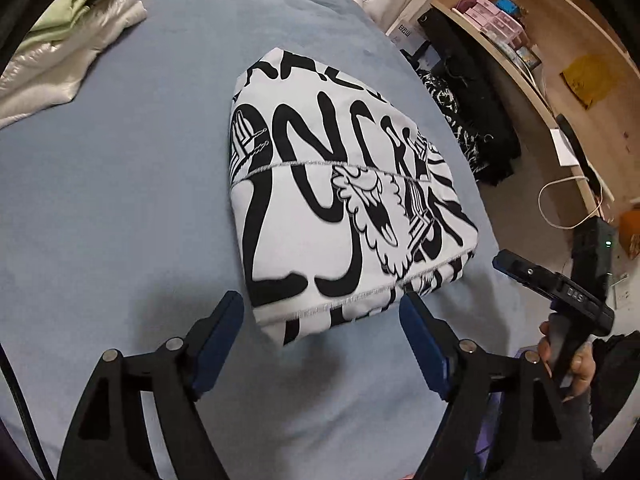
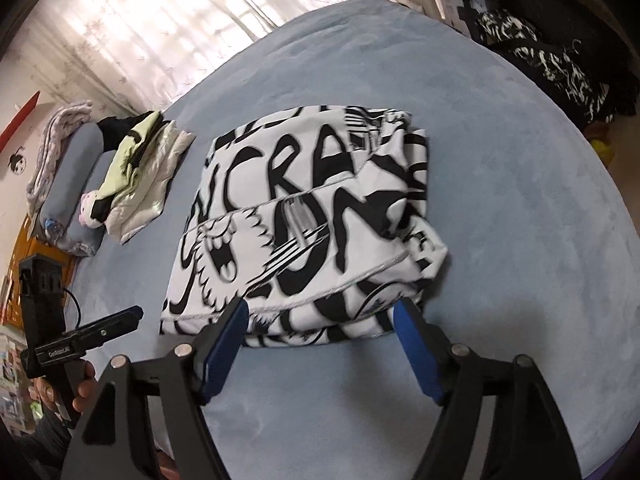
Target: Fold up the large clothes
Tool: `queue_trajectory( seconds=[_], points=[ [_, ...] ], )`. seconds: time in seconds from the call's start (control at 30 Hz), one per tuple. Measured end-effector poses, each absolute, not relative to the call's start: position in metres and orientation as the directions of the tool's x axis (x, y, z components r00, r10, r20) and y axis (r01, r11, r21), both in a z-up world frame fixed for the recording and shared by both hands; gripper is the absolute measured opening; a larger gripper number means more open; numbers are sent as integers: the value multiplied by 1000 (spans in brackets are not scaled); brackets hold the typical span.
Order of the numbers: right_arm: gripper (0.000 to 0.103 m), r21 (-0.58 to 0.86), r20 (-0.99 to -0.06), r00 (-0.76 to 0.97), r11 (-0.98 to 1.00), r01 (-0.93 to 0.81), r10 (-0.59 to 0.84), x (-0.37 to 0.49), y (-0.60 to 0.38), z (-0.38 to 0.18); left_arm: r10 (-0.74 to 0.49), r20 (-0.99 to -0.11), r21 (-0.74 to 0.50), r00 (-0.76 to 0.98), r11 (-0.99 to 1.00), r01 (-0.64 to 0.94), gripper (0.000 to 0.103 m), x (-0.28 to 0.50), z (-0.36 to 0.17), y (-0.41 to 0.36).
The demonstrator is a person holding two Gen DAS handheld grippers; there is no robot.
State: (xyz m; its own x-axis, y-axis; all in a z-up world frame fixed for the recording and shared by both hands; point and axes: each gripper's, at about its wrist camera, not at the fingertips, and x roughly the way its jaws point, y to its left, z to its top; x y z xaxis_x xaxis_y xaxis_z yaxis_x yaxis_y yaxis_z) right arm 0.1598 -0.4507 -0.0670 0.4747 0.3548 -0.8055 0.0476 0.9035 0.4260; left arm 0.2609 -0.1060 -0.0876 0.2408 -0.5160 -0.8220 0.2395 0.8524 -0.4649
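Left wrist: garment (image 1: 344,196) folded — compact (black-on-white print).

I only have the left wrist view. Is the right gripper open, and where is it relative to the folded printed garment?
Observer: The right gripper has its jaws wide open and holds nothing. Its fingertips sit at the near edge of the folded black-and-white printed garment.
Operator: What lies past the pile of folded clothes in the corner?
Observer: Two blue pillows lie just beyond that pile of folded clothes, on the blue bed.
Operator: Anything else over there?
Observer: A folded grey patterned blanket lies against the far side of the pillows.
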Motion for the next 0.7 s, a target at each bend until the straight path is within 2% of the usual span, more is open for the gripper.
queue_trajectory(
  seconds=[0.3,0.53,0.7],
  points=[
    [76,557,-780,440,814,163,445,205,-508,-99,-553,-812,-527,188,833,170,79,304,-120,-107],
    [76,599,-774,364,785,156,518,236,-517,-134,-573,-804,-558,155,819,131,79,328,-153,-113],
    [76,653,-741,316,746,131,593,255,-512,-160,-586,-794,-573,162,810,126,84,342,-165,-120]
  ],
)
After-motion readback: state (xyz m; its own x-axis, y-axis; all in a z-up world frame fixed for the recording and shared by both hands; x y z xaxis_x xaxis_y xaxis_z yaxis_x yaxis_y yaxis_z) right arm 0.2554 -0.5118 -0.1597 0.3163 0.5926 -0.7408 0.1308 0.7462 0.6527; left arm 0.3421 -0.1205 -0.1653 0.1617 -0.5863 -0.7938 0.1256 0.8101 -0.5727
